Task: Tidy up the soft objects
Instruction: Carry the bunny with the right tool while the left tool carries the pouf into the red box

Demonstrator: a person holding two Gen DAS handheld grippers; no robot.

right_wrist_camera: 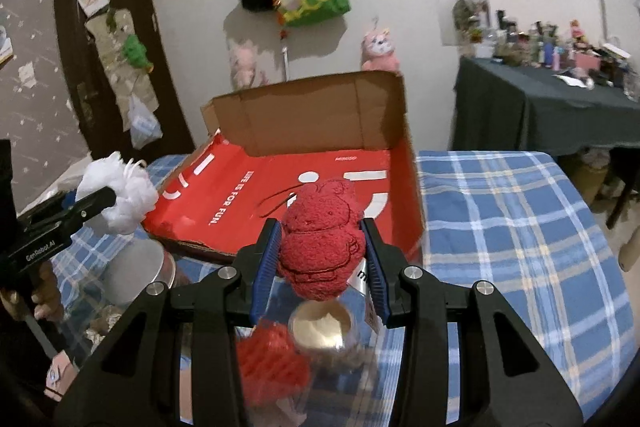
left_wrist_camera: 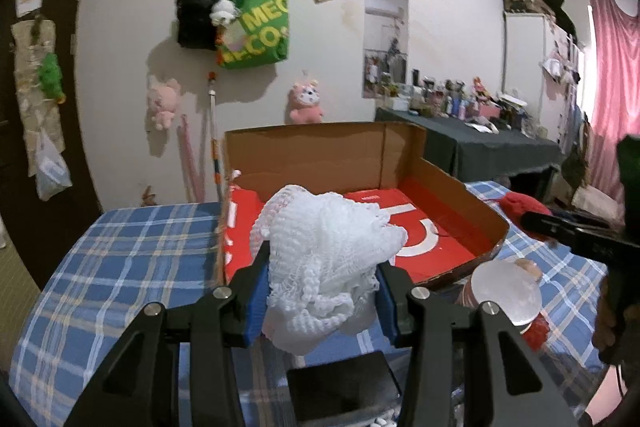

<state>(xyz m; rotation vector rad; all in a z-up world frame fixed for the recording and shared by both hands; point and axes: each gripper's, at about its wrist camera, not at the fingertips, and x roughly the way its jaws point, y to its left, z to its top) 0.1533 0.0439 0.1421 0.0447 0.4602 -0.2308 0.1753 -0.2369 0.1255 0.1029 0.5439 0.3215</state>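
Jar (right_wrist_camera: 324, 327) below red toy (right_wrist_camera: 320, 247), box (right_wrist_camera: 320, 115) ahead.

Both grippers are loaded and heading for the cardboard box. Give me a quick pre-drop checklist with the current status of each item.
1. Left gripper has a grip on the white mesh puff: ok, the blue pads press it from both sides.
2. Right gripper has a grip on the red plush: ok, clamped between both pads.
3. Cardboard box open: ok, its flap stands upright.
4. Space inside the box: ok, the red liner is bare.
5. Loads over the box: cannot tell, both look short of its near edge.
6. Grippers apart from each other: ok, the puff sits well to the left of the plush in the right wrist view.
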